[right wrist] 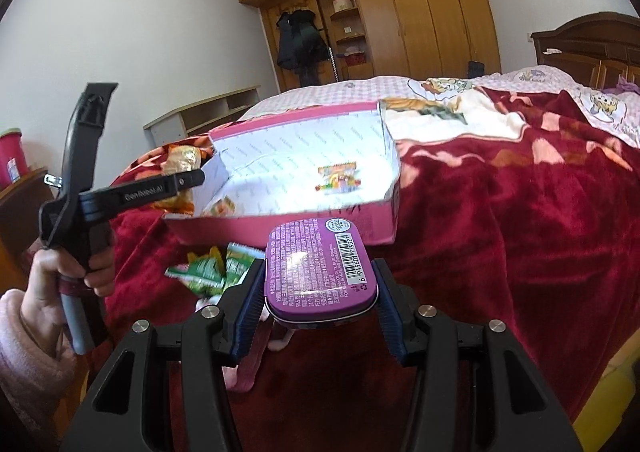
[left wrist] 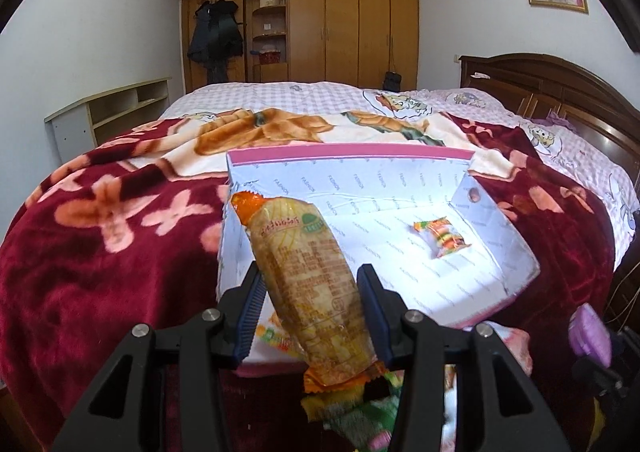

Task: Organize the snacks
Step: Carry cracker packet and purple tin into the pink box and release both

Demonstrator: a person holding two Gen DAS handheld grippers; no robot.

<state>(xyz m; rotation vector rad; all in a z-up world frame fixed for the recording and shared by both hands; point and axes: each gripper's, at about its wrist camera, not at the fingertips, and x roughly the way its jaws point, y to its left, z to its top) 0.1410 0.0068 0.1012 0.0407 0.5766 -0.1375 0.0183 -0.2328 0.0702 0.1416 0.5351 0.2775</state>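
In my left hand-held gripper (left wrist: 310,306) I pinch a long orange-yellow snack packet (left wrist: 308,284) between the two blue pads, and it points up and forward over the near left corner of the open box (left wrist: 496,248). In my right hand-held gripper (right wrist: 320,298) I pinch a flat purple tin (right wrist: 318,270) by its two sides, its printed back with a barcode facing up, just in front of the pink near wall of the same box. The box lies on the dark red blanket (left wrist: 100,252) of the bed (left wrist: 304,92), white inside with a pink rim. One small colourful candy packet (left wrist: 442,238) lies on its floor, toward the right side in the left view. Some green snack packets (right wrist: 212,266) lie on the blanket before the box, between my two grippers. My left hand (right wrist: 68,280) in a pink sleeve grips the handle
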